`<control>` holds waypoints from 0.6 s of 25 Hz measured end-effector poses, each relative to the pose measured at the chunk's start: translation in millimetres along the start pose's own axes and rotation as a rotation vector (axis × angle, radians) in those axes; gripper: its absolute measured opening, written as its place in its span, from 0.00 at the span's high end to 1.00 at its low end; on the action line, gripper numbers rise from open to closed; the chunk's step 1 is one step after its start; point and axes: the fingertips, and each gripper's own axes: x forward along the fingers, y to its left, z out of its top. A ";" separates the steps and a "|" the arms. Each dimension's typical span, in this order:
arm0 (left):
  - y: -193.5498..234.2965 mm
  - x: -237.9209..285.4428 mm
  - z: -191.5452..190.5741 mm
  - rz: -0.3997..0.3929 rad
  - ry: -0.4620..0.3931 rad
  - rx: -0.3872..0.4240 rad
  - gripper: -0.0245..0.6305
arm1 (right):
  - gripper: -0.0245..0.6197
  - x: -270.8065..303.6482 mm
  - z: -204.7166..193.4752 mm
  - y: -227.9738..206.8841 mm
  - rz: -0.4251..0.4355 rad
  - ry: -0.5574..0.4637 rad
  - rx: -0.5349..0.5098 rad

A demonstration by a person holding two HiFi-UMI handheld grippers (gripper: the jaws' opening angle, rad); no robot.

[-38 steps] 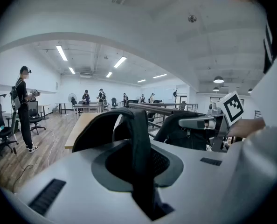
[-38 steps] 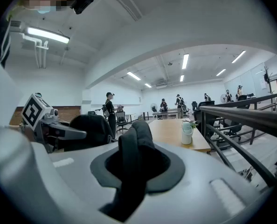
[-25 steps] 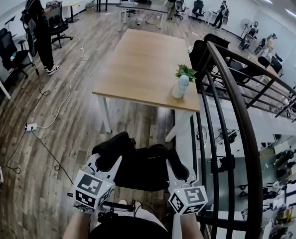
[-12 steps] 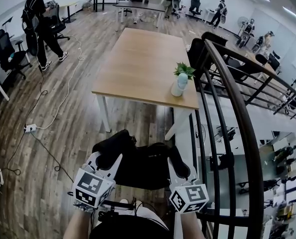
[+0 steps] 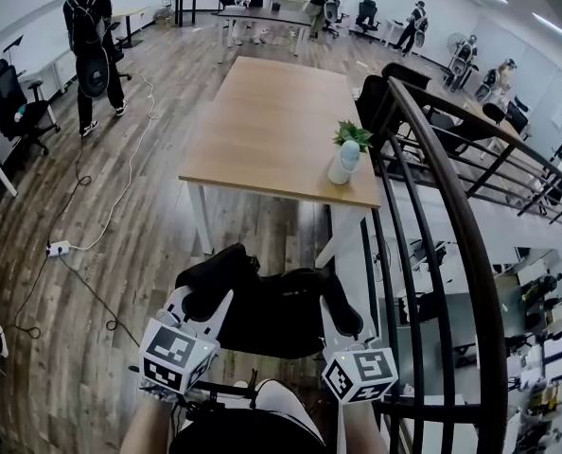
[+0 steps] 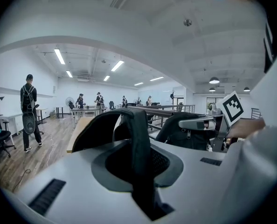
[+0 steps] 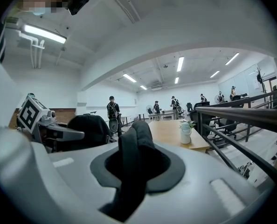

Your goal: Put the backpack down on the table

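Head view: the black backpack (image 5: 267, 312) hangs at the lower centre of the frame, over the wooden floor (image 5: 120, 282) and short of the table (image 5: 272, 126) above it in the frame. The left gripper (image 5: 198, 301) clamps its left side and the right gripper (image 5: 334, 310) its right. A potted plant (image 5: 347, 154) stands on the table's lower right corner, beside a dark railing (image 5: 451, 216). Left gripper view: the jaws sit narrow, pinching a black strap (image 6: 139, 134) that arches up at centre frame. Right gripper view: the jaws likewise press on a padded strap (image 7: 133, 155) at centre, with the table and plant beyond at right.
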 end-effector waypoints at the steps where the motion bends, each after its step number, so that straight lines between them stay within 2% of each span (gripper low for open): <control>1: 1.2 -0.7 -0.1 -0.001 -0.002 0.000 0.88 | 0.85 0.4 -0.1 1.3 0.000 0.000 -0.001; 8: 8.2 3.8 0.5 -0.006 -0.014 -0.014 0.88 | 0.85 4.7 2.1 4.2 0.000 0.001 -0.016; 15: 16.4 36.0 8.9 0.008 -0.020 -0.004 0.88 | 0.85 34.2 4.5 -18.7 0.012 -0.007 -0.011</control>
